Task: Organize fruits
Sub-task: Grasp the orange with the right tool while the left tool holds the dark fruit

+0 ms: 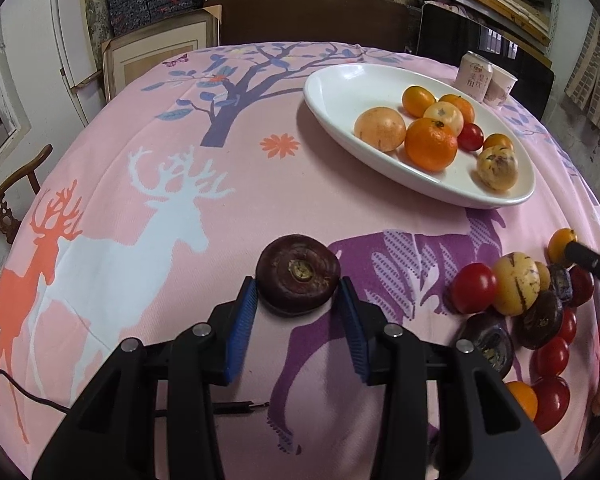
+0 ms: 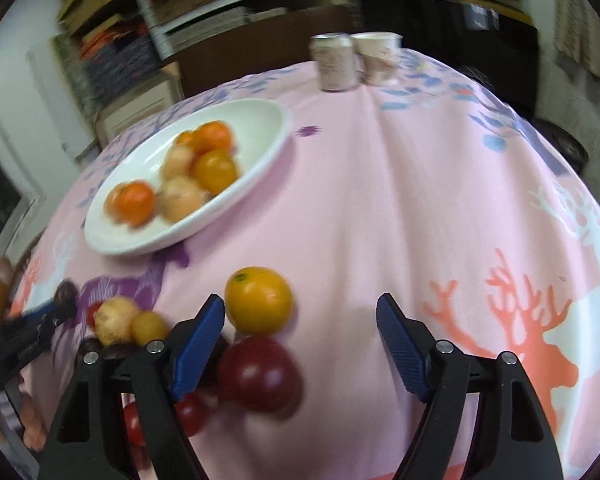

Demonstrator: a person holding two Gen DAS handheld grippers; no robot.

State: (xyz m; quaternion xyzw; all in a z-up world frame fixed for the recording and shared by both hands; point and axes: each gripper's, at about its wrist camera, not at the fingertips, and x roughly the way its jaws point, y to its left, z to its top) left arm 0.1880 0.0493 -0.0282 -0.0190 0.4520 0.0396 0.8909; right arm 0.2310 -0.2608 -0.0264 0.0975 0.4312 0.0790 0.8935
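Blue ribbed pads [image 1: 247,300] of the left gripper [image 1: 298,292] press on both flanks of a dark purple round fruit [image 1: 298,279], which sits on the pink deer-print tablecloth [image 1: 160,200]. To its right lies a loose heap of fruit [image 1: 516,312]: red tomatoes, pale yellow striped ones and more dark purple ones. Beyond, a white oval dish [image 1: 340,84] holds oranges and pale fruit.

In the blurred right wrist view, the right gripper [image 2: 300,320] stands wide open, pads clear of everything. An orange fruit [image 2: 259,300] lies just inside its left pad, a dark red tomato [image 2: 260,374] just below. A can [image 2: 334,62] and a paper cup [image 2: 378,56] stand at the far edge.
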